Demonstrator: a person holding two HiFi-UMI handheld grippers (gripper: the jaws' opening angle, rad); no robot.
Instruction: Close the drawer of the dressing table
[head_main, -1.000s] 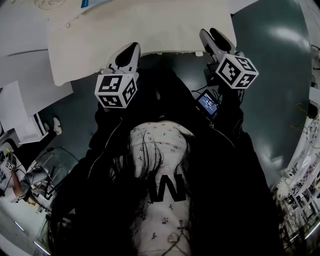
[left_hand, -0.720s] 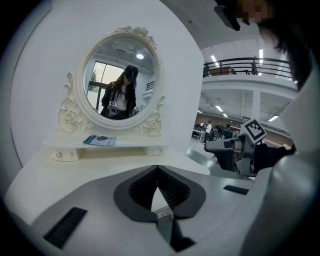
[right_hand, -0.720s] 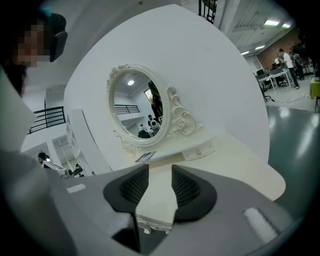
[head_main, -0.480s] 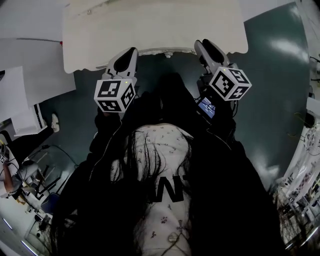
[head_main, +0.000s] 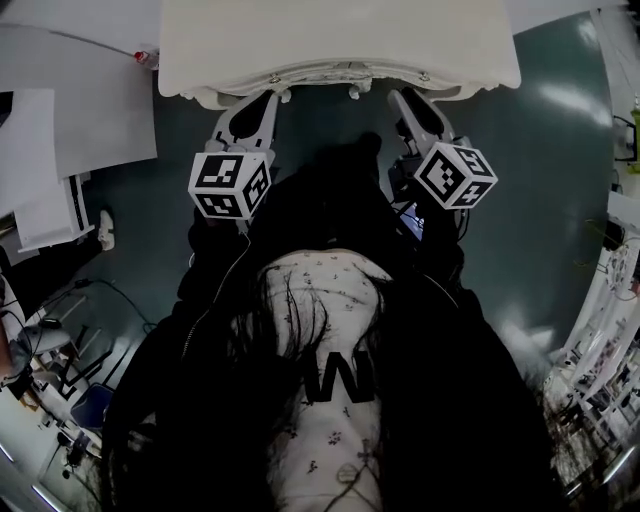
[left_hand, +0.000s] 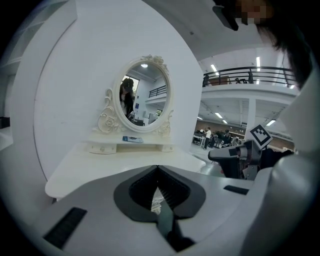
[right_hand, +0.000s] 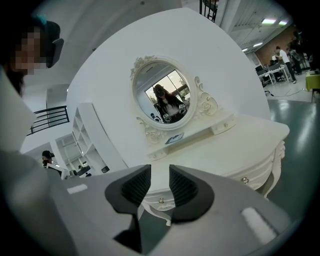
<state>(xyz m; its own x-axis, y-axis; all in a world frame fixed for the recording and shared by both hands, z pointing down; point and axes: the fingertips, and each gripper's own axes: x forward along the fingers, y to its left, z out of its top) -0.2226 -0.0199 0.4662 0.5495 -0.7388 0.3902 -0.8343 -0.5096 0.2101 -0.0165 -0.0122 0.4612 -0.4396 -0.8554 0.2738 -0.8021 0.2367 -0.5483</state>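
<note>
Drawer front (head_main: 318, 74) sits tucked below the white dressing-table tabletop (head_main: 340, 40), at the top of my head view.
My left tongs (head_main: 266, 98) point at it from just beside, tips pressed together with nothing pinched. My right tongs (head_main: 405, 98) are spread and closing, nothing between them, with a drawer knob (right_hand: 161, 200) showing beyond the gap. An oval mirror (right_hand: 162, 92) stands at the tabletop's back.
</note>
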